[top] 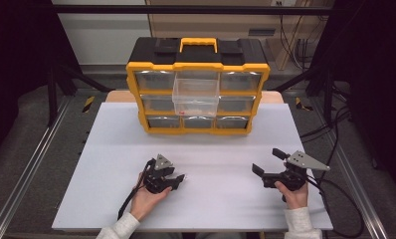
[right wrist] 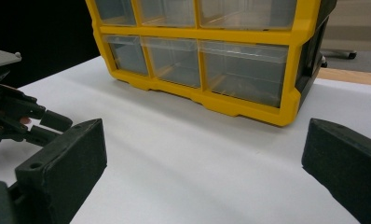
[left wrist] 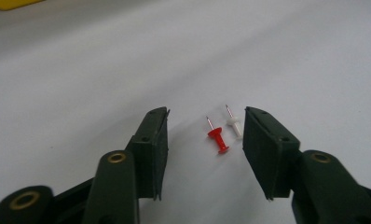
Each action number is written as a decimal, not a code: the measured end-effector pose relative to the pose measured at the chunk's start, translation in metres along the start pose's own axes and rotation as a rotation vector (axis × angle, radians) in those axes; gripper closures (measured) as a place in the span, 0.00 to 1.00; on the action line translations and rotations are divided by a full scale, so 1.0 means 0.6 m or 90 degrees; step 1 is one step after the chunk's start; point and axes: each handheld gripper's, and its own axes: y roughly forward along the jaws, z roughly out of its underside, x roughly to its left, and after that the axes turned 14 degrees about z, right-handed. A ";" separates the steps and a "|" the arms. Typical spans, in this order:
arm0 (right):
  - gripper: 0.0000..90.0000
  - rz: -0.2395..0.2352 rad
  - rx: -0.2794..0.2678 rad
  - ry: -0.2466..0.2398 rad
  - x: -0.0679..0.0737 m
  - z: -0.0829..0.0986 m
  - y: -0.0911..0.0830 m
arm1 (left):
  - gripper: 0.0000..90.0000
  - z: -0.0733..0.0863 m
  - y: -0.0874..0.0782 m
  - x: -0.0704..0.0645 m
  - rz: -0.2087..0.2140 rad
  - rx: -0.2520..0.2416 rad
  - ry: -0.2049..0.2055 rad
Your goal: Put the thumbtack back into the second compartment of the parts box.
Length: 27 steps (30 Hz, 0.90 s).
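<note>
Low over the white worktop (top: 111,164), the left claw (left wrist: 206,135) stands partly open and holds nothing; a red pushpin (left wrist: 218,138) and a white pushpin (left wrist: 234,125) lie between its jaws. The right claw (top: 268,162) gapes wide, empty. Beyond stands the yellow drawer organizer (top: 198,84), its clear middle drawer (top: 195,97) pulled out.

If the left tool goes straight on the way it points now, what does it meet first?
Most likely the two pushpins: the red pin and the white pin lie on the table between the open jaws of the left tool. The white one sits close to one jaw; depth is hard to judge.
</note>
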 end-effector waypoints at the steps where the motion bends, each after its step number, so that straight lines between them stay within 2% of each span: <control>1: 0.01 0.000 0.000 0.001 0.000 0.000 0.000 | 0.60 0.000 0.001 -0.001 0.002 0.003 -0.002; 7: 0.01 0.000 -0.001 0.002 0.000 -0.001 -0.001 | 0.73 0.001 0.007 -0.003 -0.004 0.014 0.003; 15: 0.01 0.001 -0.002 0.002 0.000 -0.001 -0.001 | 0.84 0.001 0.009 -0.006 -0.003 0.013 0.005; 21: 0.01 0.000 0.000 0.002 0.000 -0.001 0.000 | 0.92 0.001 0.009 -0.006 -0.005 0.016 0.002; 27: 0.01 0.000 -0.001 0.003 0.000 -0.001 -0.001 | 0.93 0.001 0.008 -0.003 0.001 0.014 -0.005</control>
